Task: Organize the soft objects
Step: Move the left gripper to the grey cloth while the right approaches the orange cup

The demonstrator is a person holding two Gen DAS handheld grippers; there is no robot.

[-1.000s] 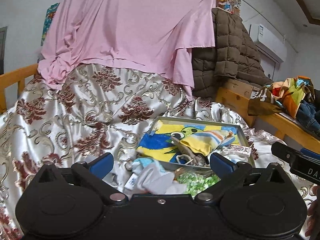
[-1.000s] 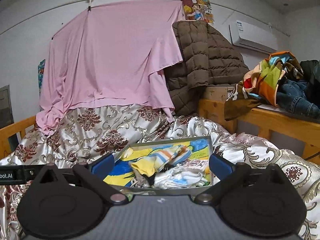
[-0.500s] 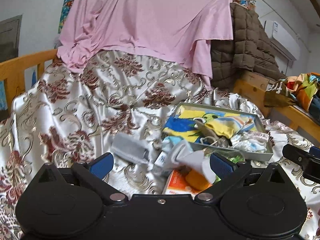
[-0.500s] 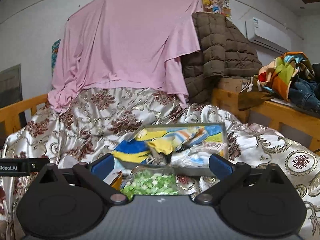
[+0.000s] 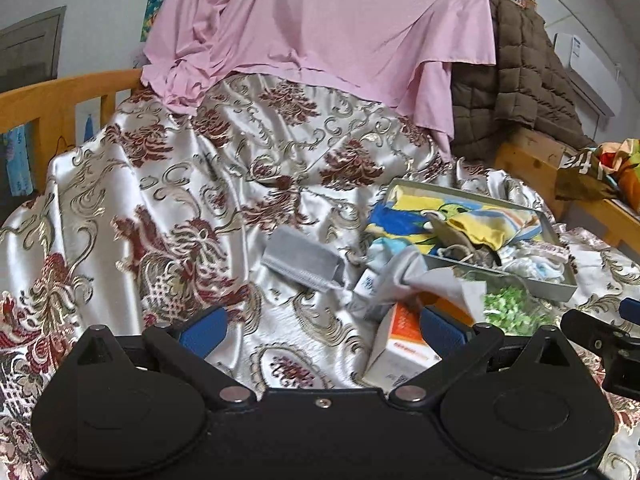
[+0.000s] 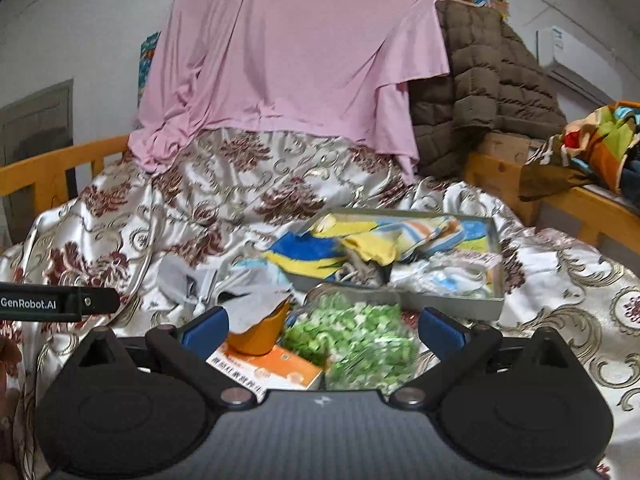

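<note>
Now | both claws wide | tray edge probably touches green bag

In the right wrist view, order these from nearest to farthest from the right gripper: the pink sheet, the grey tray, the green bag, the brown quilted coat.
From the right gripper:
1. Green bag, lying between the open fingers.
2. Grey tray, just beyond the bag, slightly right.
3. Pink sheet and brown quilted coat, both hanging at the back, sheet centre, coat right; too close to rank.
</note>
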